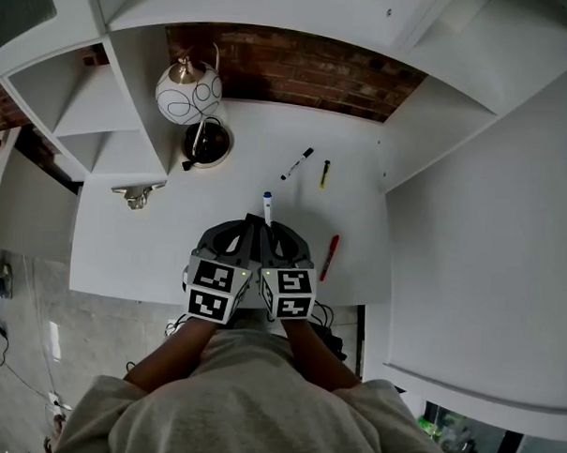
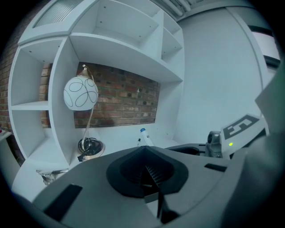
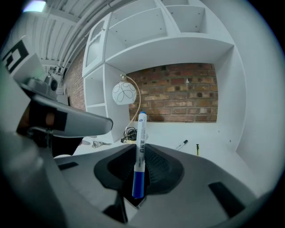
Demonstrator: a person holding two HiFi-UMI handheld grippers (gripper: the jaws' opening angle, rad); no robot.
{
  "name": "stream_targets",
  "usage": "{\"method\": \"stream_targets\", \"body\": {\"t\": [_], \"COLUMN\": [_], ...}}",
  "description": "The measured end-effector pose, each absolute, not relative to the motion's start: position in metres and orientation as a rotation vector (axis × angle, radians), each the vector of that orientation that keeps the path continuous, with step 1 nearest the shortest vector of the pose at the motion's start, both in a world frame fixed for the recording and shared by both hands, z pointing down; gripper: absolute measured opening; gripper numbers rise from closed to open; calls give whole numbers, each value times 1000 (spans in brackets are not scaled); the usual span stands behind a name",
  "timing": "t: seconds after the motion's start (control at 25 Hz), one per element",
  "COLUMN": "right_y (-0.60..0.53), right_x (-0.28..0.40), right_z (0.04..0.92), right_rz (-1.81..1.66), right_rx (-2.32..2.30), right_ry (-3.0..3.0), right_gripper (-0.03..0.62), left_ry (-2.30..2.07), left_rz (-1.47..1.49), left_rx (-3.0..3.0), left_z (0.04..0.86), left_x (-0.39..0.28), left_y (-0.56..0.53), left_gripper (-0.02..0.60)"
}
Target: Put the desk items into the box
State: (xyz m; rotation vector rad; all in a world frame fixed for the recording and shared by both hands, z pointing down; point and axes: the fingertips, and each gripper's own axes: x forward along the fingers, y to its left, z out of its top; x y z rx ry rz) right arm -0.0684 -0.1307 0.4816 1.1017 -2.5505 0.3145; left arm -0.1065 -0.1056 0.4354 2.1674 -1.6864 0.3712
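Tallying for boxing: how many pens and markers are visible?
4: a blue marker in the right gripper, a black marker and a yellow pen further up the desk, a red pen near its front edge. Others may be hidden.

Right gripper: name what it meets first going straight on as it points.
Likely the bare desk top, struck by the held blue marker, between lamp base and black marker; depth is unclear.

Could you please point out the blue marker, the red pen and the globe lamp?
blue marker [image 3: 140, 151]: right gripper view, on its white barrel.
red pen [image 1: 329, 258]: head view, mid-barrel.
globe lamp [image 1: 188, 93]: head view, on its patterned shade.
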Motion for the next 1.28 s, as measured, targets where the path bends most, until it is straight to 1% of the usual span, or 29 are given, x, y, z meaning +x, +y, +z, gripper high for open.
{"method": "stream_targets", "body": {"t": [0.76,1.28], "right_y": [-133,-127], "right_x": [-86,-97], "right_z": [519,532], "right_rz": [411,411], "right_rx": [896,792], "right_ry": [-2407,-2316], "right_gripper": [75,77], "left_ry": [-1716,-1723], "left_rz": [375,391], "left_rx": [2094,2065], "left_z": [446,454], "left_x": [-118,-125], "left_y": [-102,-97], "left_gripper": [5,5]}}
